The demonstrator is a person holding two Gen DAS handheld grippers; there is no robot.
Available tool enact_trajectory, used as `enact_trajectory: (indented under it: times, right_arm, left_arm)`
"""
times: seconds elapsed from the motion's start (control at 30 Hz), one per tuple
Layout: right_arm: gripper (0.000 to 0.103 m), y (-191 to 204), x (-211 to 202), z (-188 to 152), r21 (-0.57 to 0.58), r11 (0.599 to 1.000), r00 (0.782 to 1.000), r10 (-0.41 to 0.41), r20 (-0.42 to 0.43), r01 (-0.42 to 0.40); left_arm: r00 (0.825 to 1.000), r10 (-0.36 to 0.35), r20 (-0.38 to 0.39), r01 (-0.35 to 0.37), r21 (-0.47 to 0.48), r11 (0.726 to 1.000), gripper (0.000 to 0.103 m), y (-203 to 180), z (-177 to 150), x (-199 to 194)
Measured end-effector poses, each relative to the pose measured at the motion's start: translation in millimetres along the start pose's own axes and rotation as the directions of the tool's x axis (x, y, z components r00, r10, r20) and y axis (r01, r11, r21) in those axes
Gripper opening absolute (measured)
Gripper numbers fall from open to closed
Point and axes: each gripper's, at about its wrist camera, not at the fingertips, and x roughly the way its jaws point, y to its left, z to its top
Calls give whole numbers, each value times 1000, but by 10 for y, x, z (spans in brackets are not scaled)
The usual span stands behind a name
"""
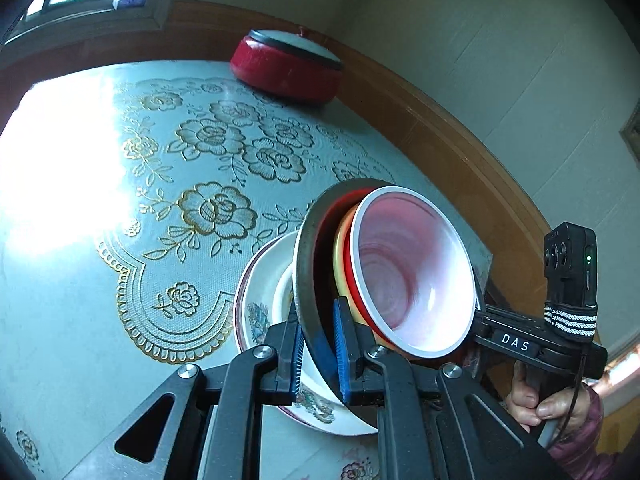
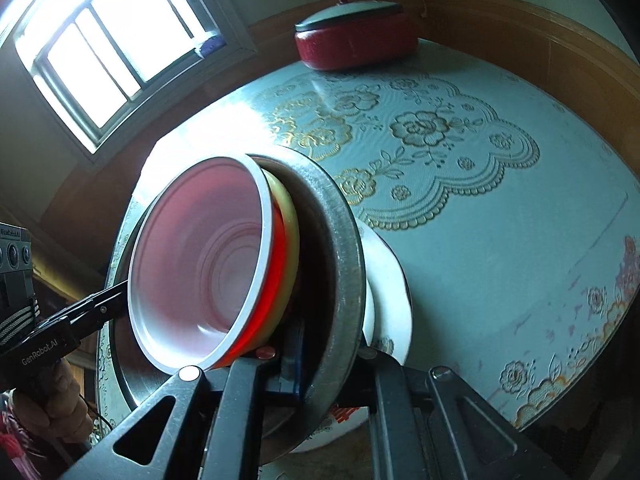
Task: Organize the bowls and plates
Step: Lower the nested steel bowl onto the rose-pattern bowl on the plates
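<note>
A steel bowl [image 1: 306, 264] [image 2: 344, 256] hangs tilted over the table, held by both grippers on opposite rims. Nested in it are a yellow bowl [image 1: 340, 252] [image 2: 290, 216], a red one, and a pink-insided bowl with a white rim [image 1: 416, 272] [image 2: 200, 268]. My left gripper [image 1: 320, 356] [image 2: 114, 294] is shut on the near steel rim, blue pads on both sides. My right gripper [image 2: 328, 360] [image 1: 482, 314] is shut on the opposite rim. A white flowered bowl [image 1: 260, 304] [image 2: 390, 280] lies right under the steel bowl; whether it rests on the table is unclear.
A pale blue tablecloth with gold flower print [image 1: 120, 240] [image 2: 500, 220] covers the table. A red round container with a white lid [image 1: 286, 68] [image 2: 356, 44] stands at the far edge by the wood-panelled wall. A bright window [image 2: 112, 48] lies beyond. A hand [image 1: 552, 404] grips the right handle.
</note>
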Motion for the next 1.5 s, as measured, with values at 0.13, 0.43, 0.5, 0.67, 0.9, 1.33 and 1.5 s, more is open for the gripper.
enact_trajectory:
  times: [0.13,0.43,0.5,0.67,0.9,1.33,1.5]
  right_arm:
    - [8,-28,64,-60,34,999,1000,-30,-8,30]
    - [9,-45,208,-125,70,996,999,-48,-26,49]
    - [10,-47,243,-137,69,996,998,-60,-24,62]
    - [11,-85,273,-169,92,994,998,-57,-27,59]
    - [18,-129,172,-189,127,992,1000,-17,-3,17]
    - [17,-234,-72,-268,180,984,995,-33,94,16]
    - [13,-233,16,-316,183,983,997,-26,76,12]
  left_arm:
    - [999,-24,-36,24,4,1000,14,64,3,119]
    - [996,-45,-80,44,-24,999,14,220,-35,265]
    - [995,-52,-88,49,-32,998,14,227,-44,277]
    - [994,-64,-85,62,-28,998,15,204,-56,258]
    - [994,-61,-85,58,-36,998,15,217,-61,251]
    - [994,-60,-87,58,-21,998,15,172,-85,228]
    - [994,-59,-88,57,-29,998,15,184,-93,236]
